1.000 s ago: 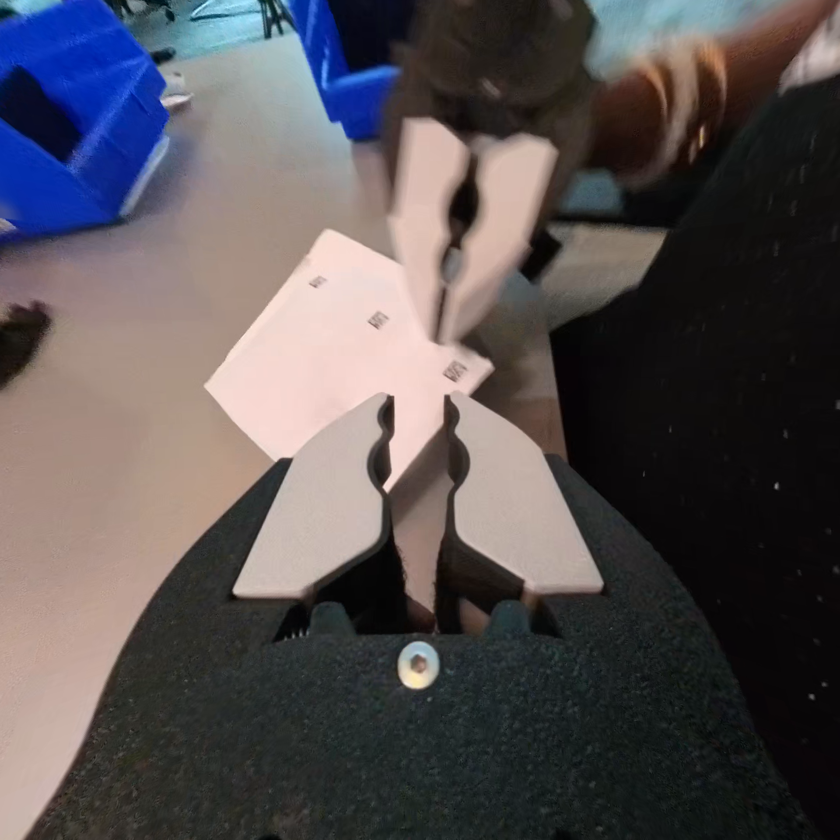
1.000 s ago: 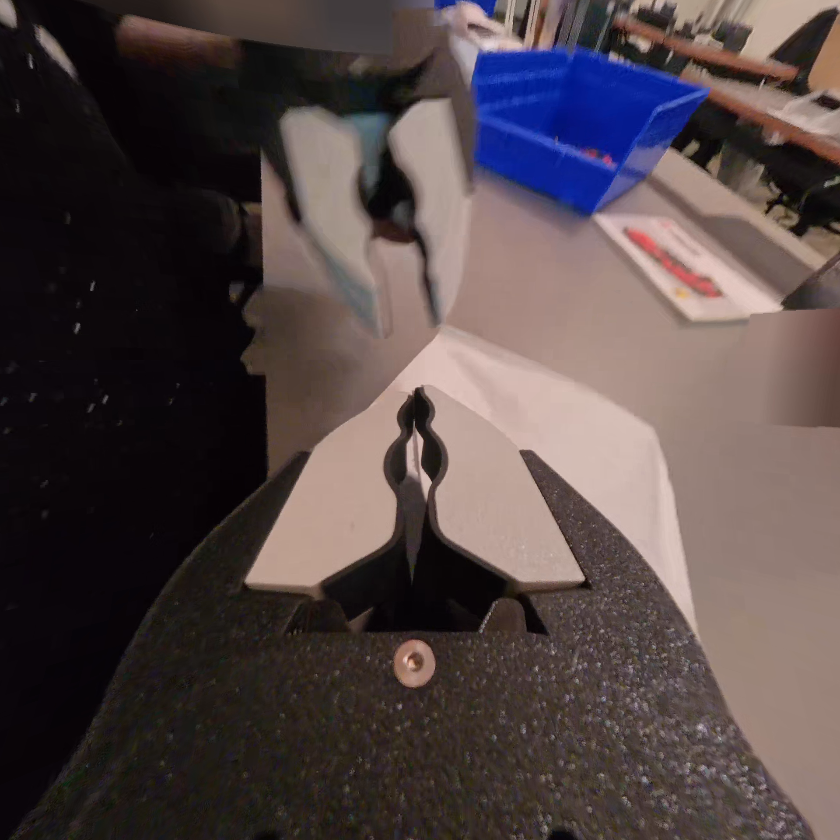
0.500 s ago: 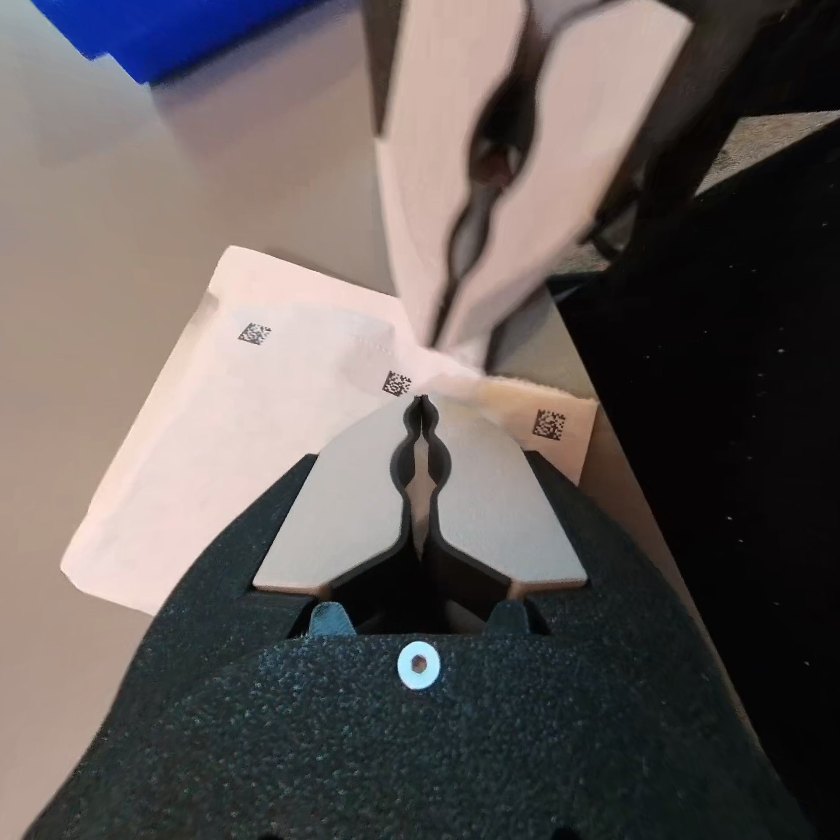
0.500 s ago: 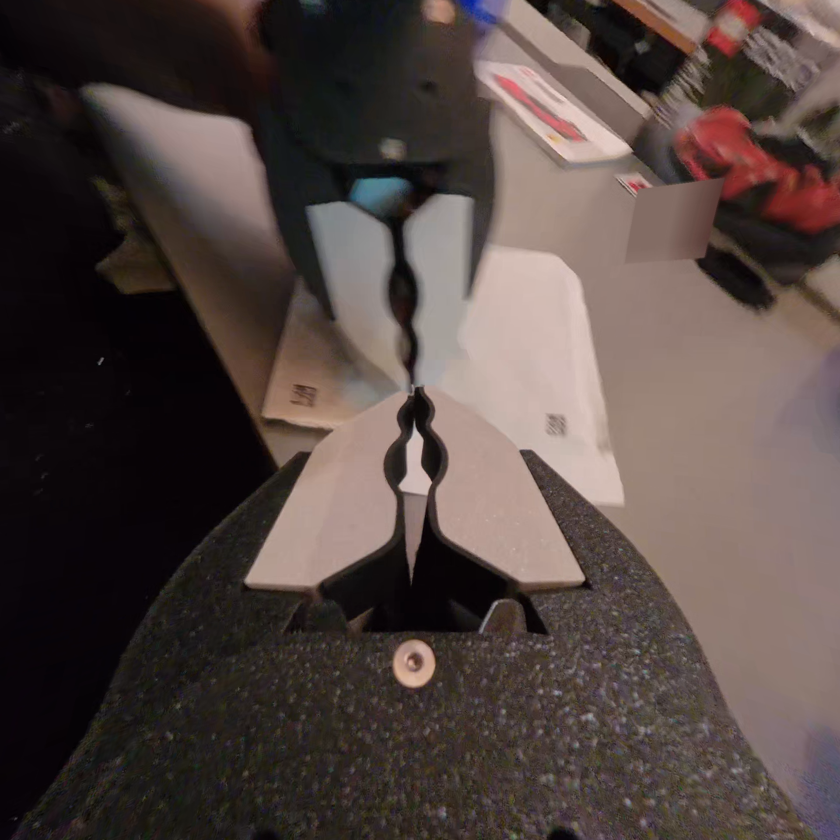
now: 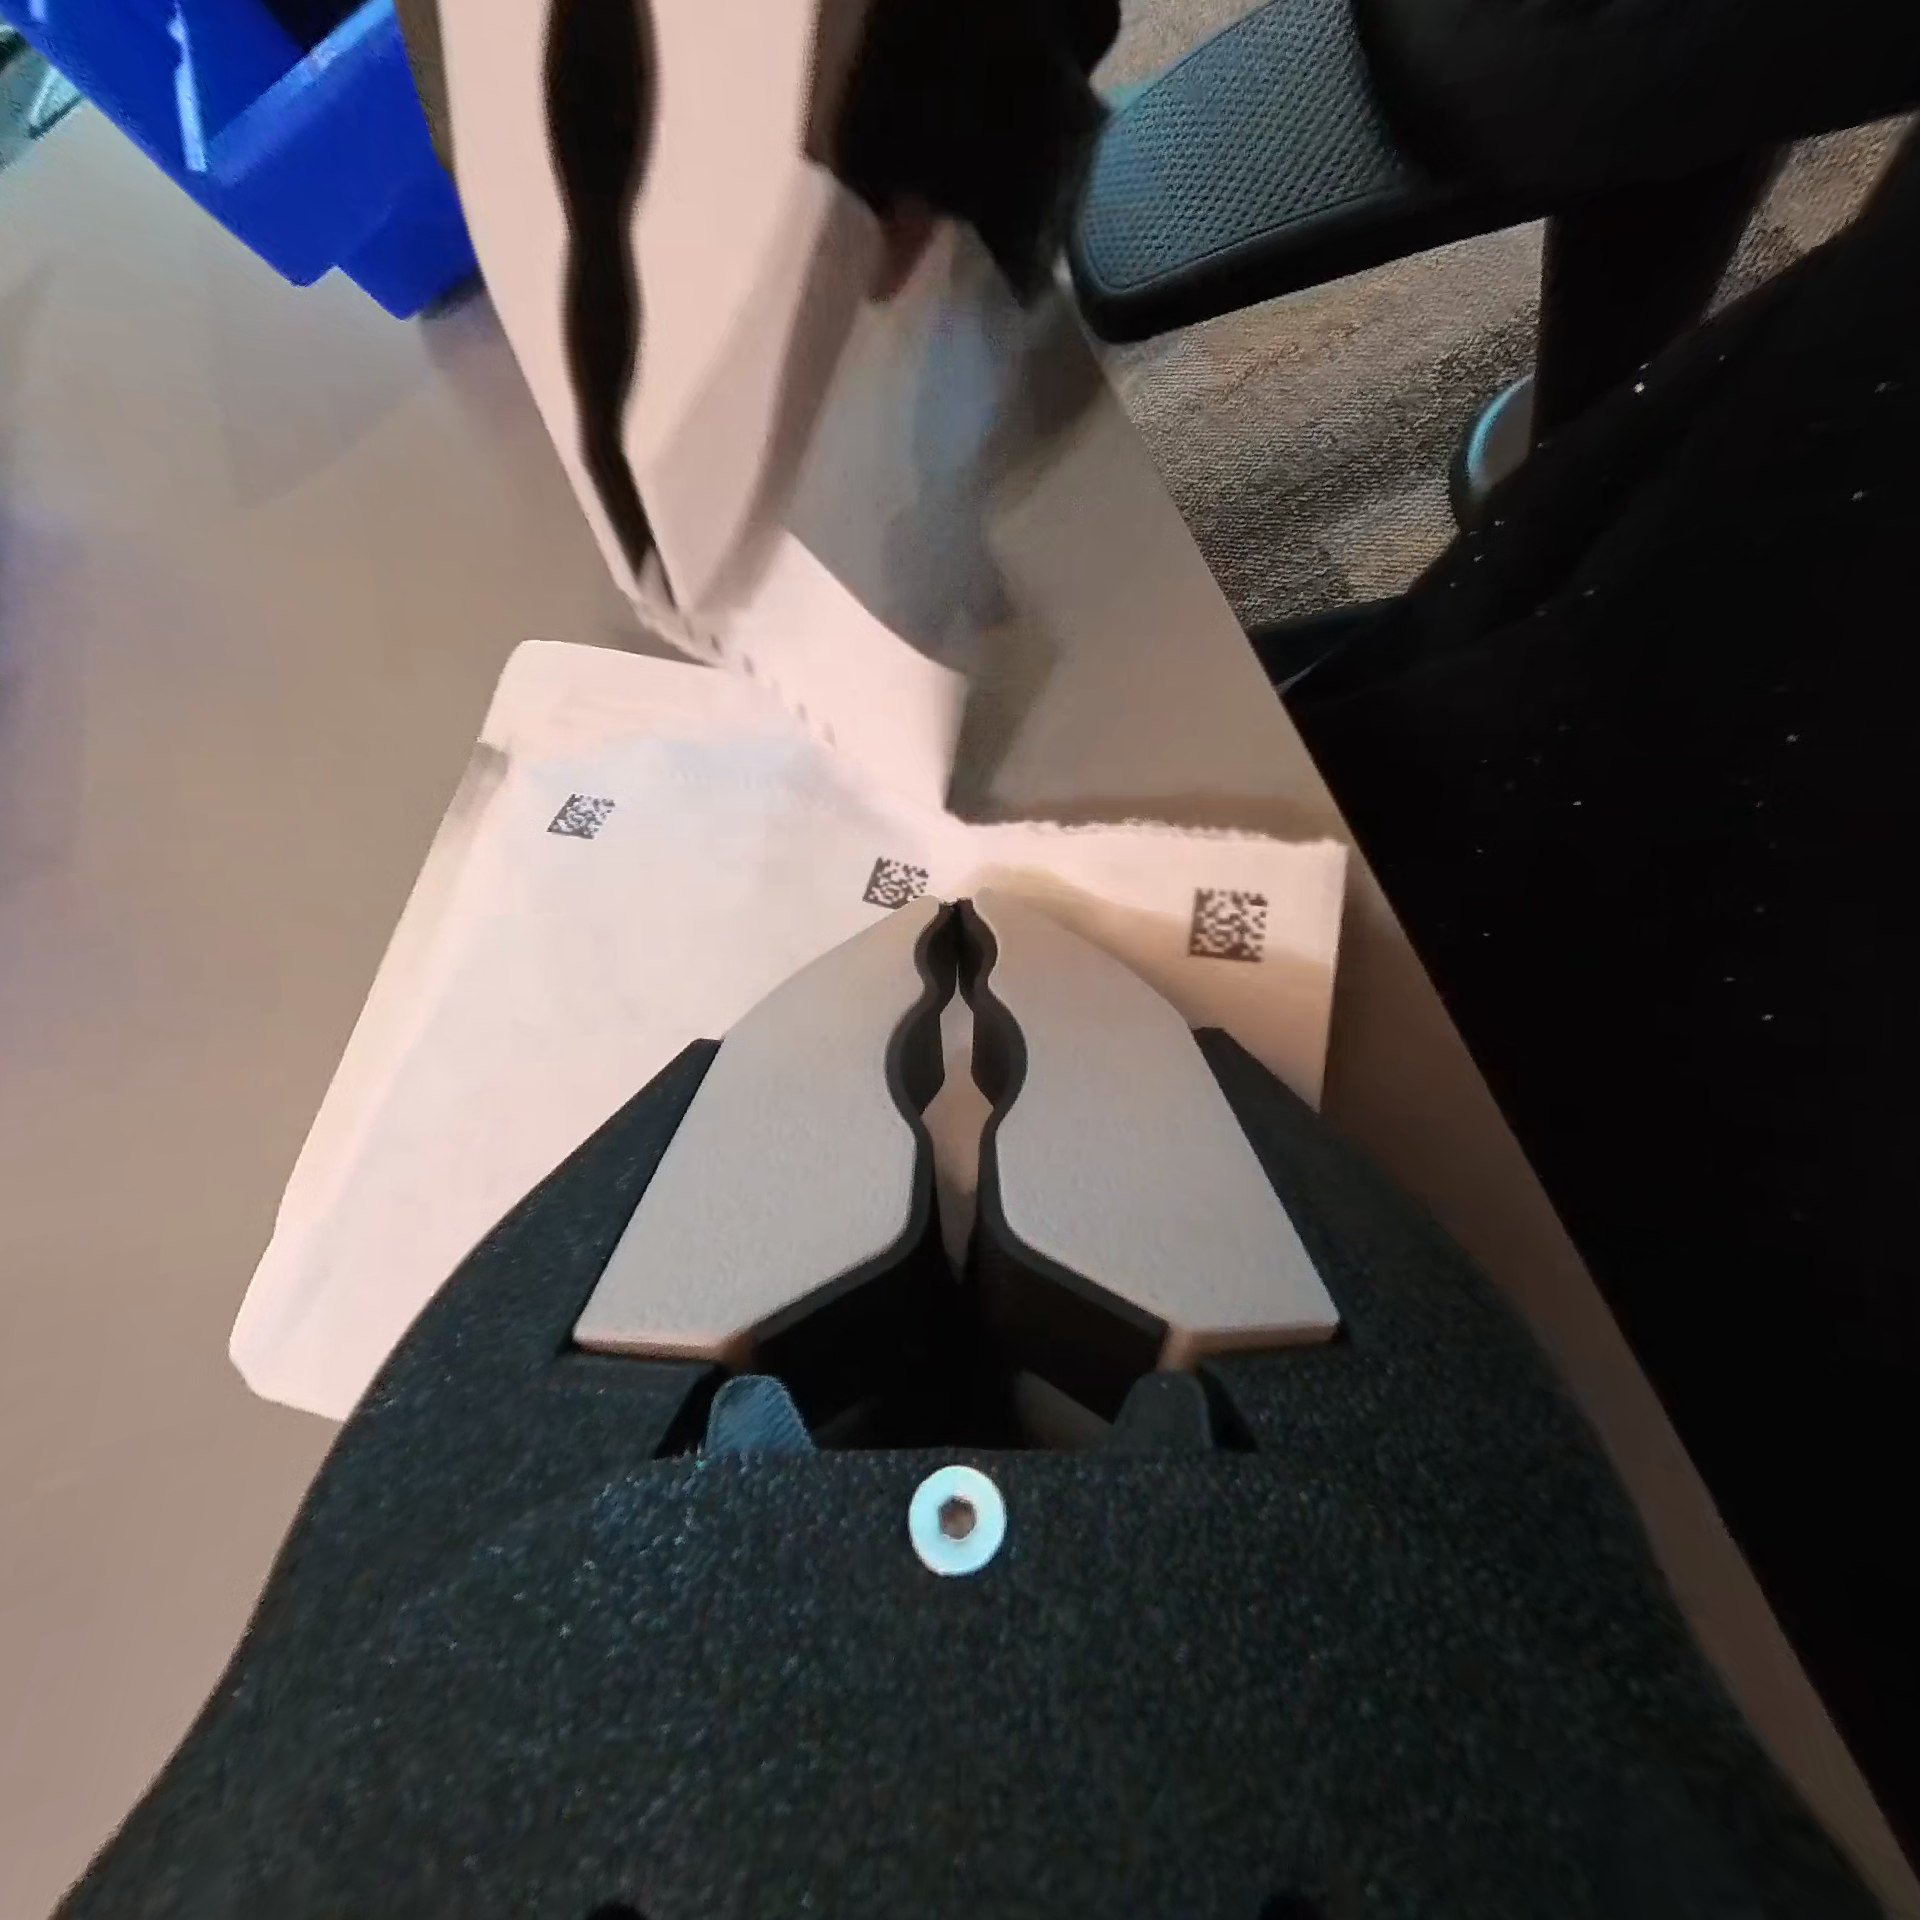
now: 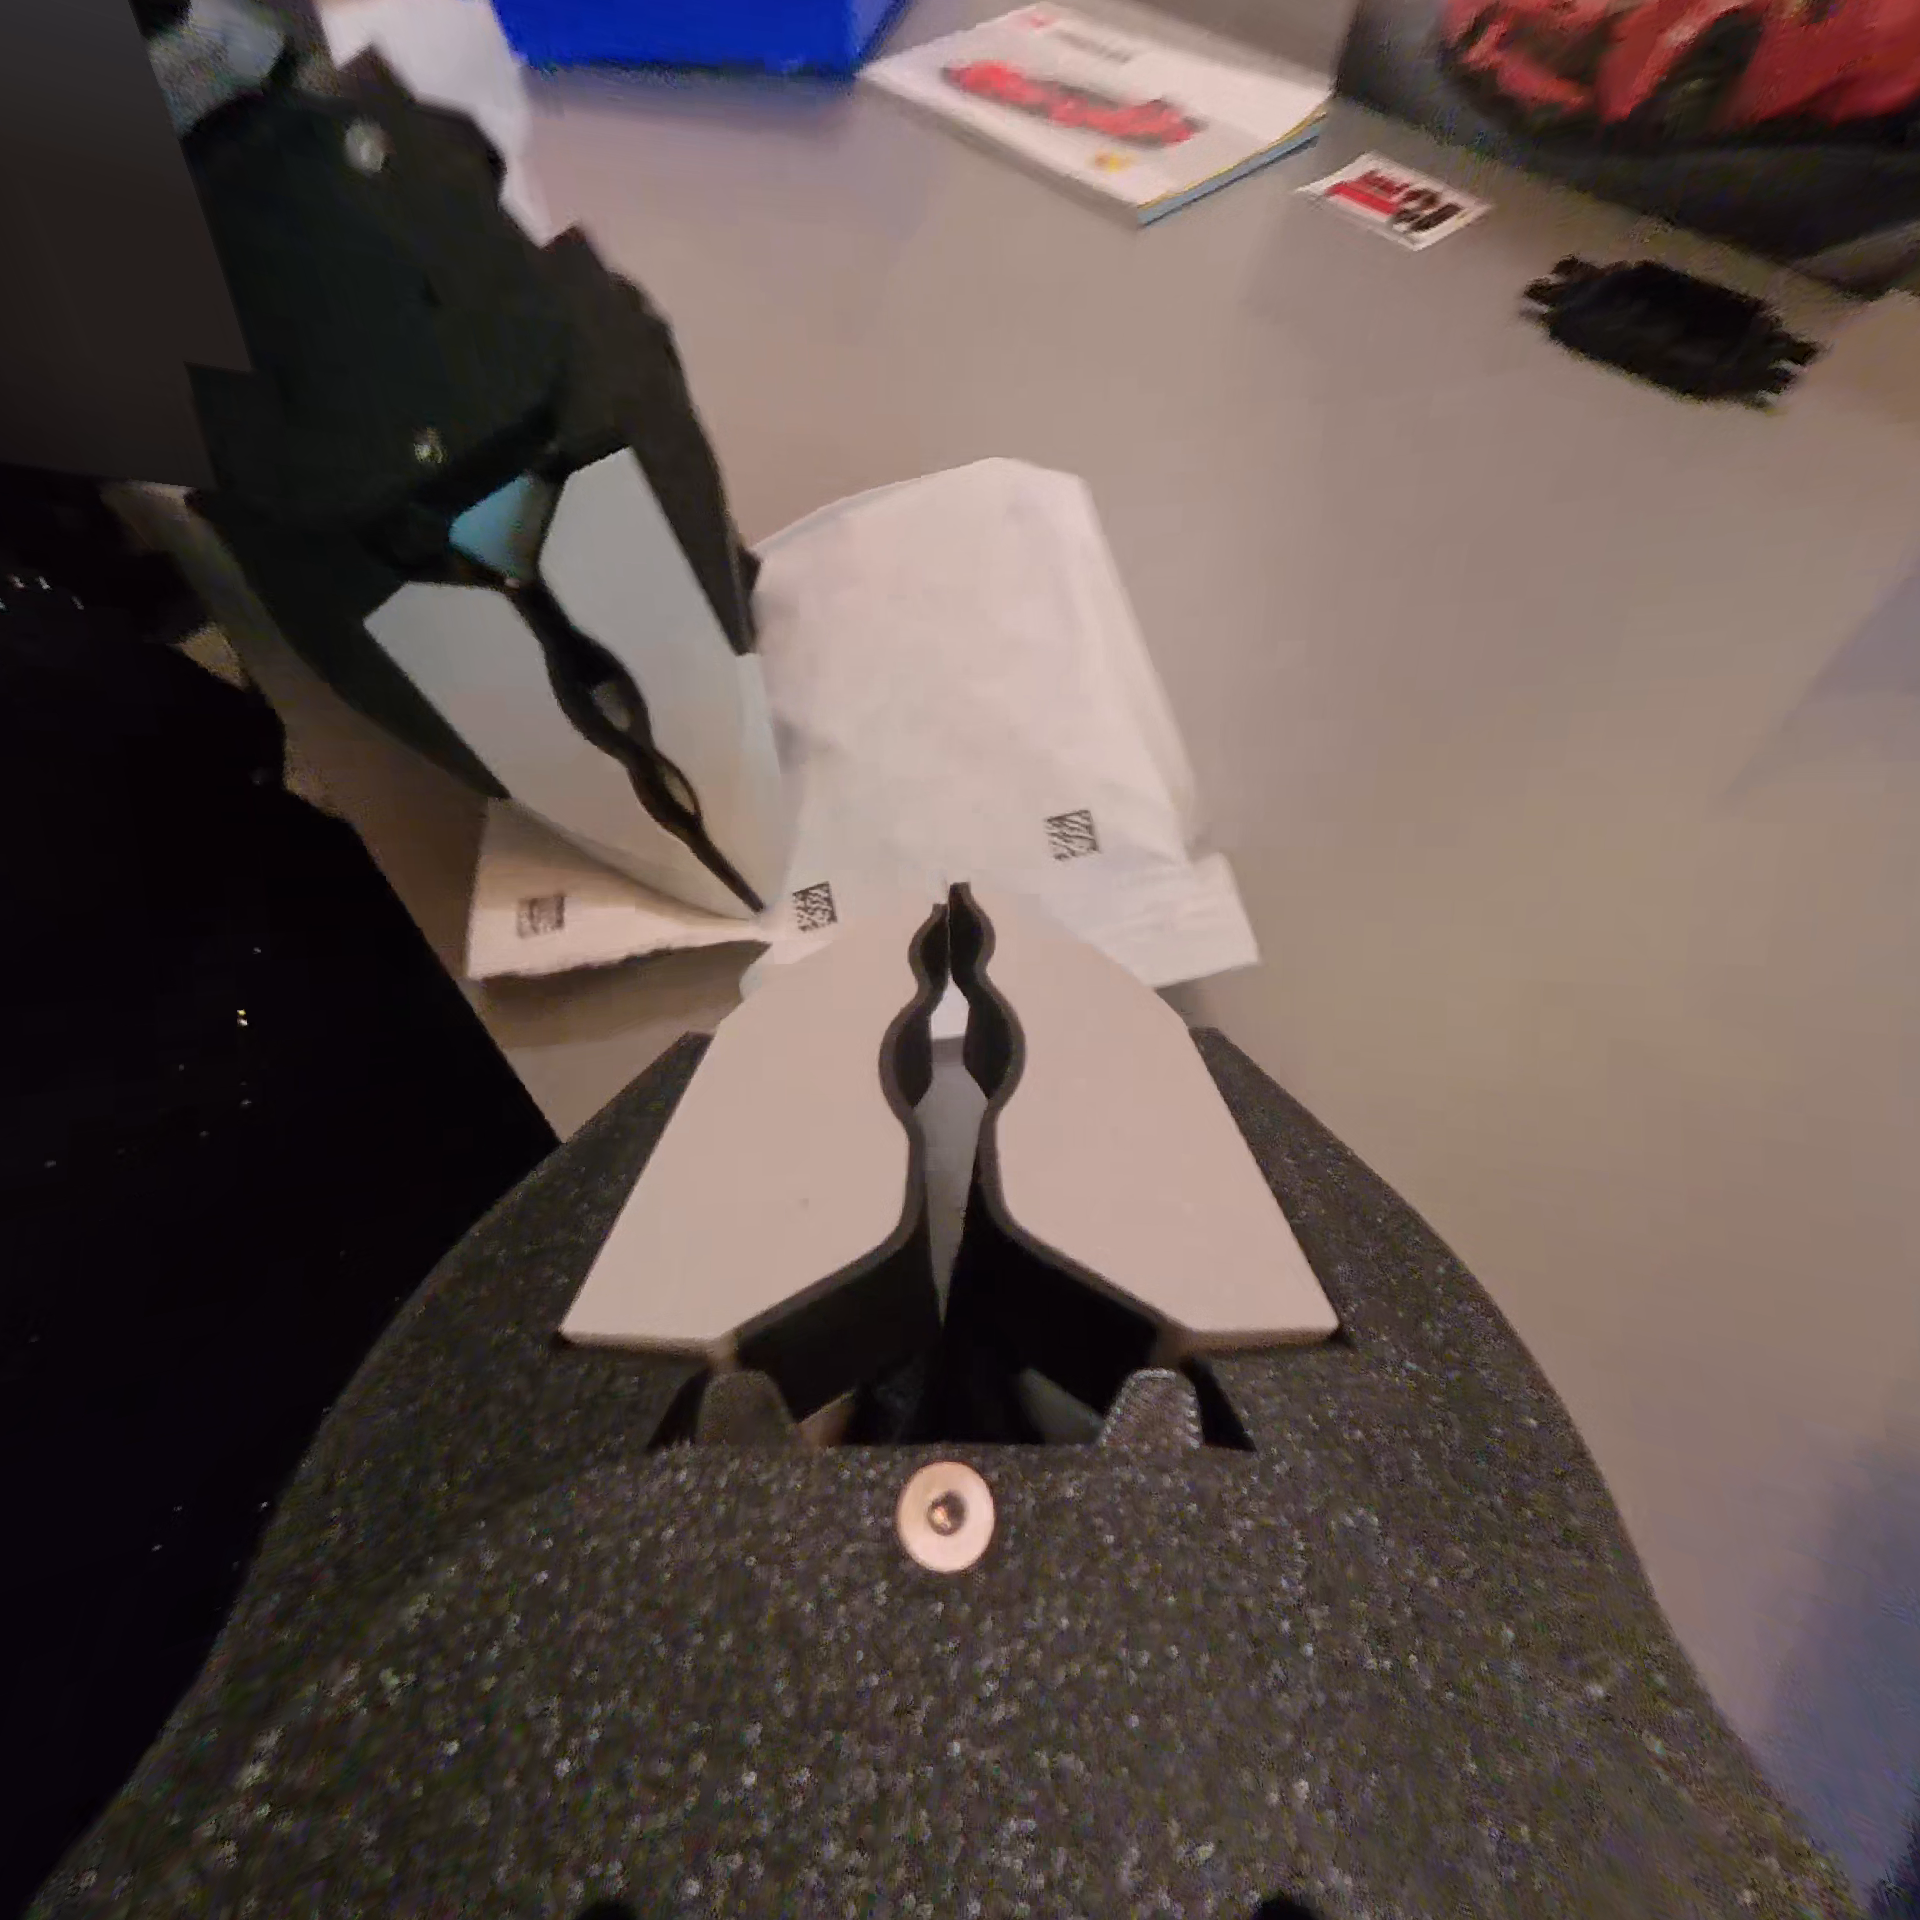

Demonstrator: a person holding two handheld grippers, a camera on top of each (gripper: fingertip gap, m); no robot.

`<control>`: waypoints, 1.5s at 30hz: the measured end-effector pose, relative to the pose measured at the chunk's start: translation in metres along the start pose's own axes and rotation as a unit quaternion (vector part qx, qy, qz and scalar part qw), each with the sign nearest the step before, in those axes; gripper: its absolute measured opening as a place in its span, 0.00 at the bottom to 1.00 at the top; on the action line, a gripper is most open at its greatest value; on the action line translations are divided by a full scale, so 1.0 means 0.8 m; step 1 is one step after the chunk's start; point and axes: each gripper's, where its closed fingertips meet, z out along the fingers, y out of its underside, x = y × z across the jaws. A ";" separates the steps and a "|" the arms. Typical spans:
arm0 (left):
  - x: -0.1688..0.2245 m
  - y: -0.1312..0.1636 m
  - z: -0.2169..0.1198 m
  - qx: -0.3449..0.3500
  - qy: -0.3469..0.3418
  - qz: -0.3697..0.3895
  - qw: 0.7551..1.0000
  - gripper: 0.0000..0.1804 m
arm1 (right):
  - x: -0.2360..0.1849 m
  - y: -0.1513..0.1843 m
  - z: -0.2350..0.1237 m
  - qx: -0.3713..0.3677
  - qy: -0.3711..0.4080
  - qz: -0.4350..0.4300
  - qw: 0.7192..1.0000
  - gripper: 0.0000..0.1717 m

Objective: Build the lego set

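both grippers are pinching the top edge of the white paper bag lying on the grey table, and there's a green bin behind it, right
Not quite: the bin is blue, as the left wrist view shows. The rest holds: left gripper and right gripper are shut on the white paper bag on the grey table.

Left claw (image 5: pixel 956 906) is low and angled down, its grey fingers (image 5: pixel 821 1122) pinched together right at the tips. Right claw (image 6: pixel 954 891) is clamped too, tips meeting. The two point at each other, tips close together, the right tilted steeply from above and blurred.
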 end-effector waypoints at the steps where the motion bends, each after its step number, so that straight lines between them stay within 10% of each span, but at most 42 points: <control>1: 0.000 0.000 0.000 0.000 -0.003 0.004 1.000 0.00 | 0.006 -0.001 -0.006 0.009 0.002 0.015 1.000 0.00; 13: 0.002 -0.002 0.000 0.003 0.000 -0.004 1.000 0.00 | 0.029 -0.017 0.007 -0.054 -0.032 -0.061 0.996 0.00; 17: 0.002 -0.002 0.000 0.010 0.001 -0.009 1.000 0.00 | -0.001 -0.015 -0.010 -0.034 -0.108 -0.032 0.993 0.41; 23: 0.006 -0.003 -0.002 0.018 0.022 -0.019 0.999 0.00 | -0.026 0.048 -0.008 -0.098 -0.046 -0.288 0.951 0.36; 28: 0.003 -0.005 -0.015 0.010 0.022 -0.038 0.999 0.00 | -0.018 0.008 -0.022 -0.040 -0.102 -0.079 0.991 0.43; 32: -0.061 -0.063 -0.062 0.073 -0.055 -0.014 0.996 0.00 | 0.028 0.006 -0.014 -0.128 -0.071 0.094 0.985 0.34; 41: -0.118 -0.027 0.026 0.023 -0.026 0.039 0.999 0.00 | 0.066 0.034 0.031 -0.262 -0.136 0.184 0.938 0.22; 45: -0.117 -0.026 0.013 0.086 -0.136 0.123 0.979 0.00 | 0.053 0.035 0.026 -0.280 -0.178 0.211 0.920 0.21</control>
